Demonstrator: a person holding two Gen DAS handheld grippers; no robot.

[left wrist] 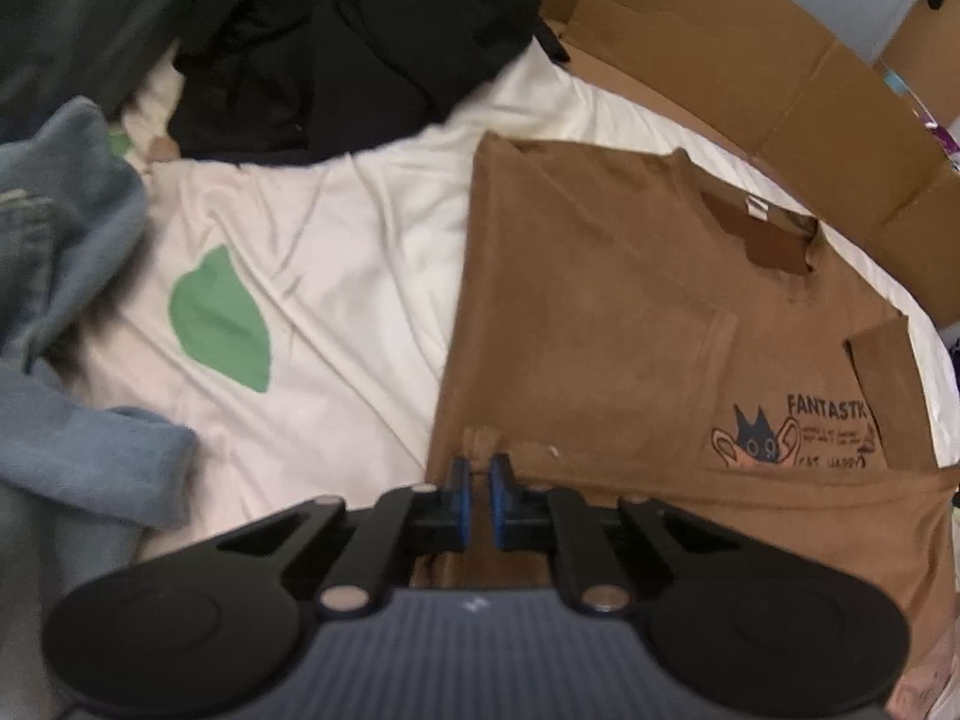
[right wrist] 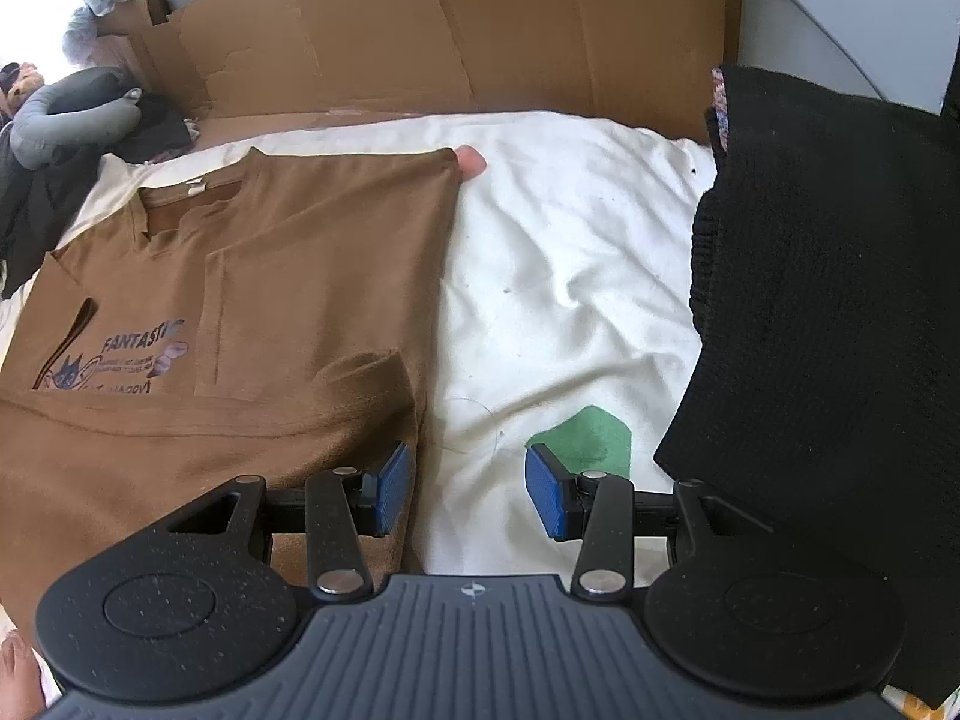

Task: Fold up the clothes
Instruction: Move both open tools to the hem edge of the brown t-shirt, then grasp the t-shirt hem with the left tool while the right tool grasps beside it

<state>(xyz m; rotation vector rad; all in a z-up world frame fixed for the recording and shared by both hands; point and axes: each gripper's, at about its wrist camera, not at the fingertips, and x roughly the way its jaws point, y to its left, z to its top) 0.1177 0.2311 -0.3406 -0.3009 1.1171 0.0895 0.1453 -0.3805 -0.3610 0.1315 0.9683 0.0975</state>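
Left gripper (left wrist: 478,476) jaws pinched on brown T-shirt (left wrist: 600,330) hem; right gripper (right wrist: 468,495) jaws half-wide, empty, straddling shirt's edge.

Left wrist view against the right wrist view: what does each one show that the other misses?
Only the left wrist view shows the left gripper pinching a fold of the brown T-shirt, plus blue denim. Only the right wrist view shows the right gripper open at the shirt's edge, a black knit garment and a grey neck pillow. Both show the shirt, the white sheet and cardboard.
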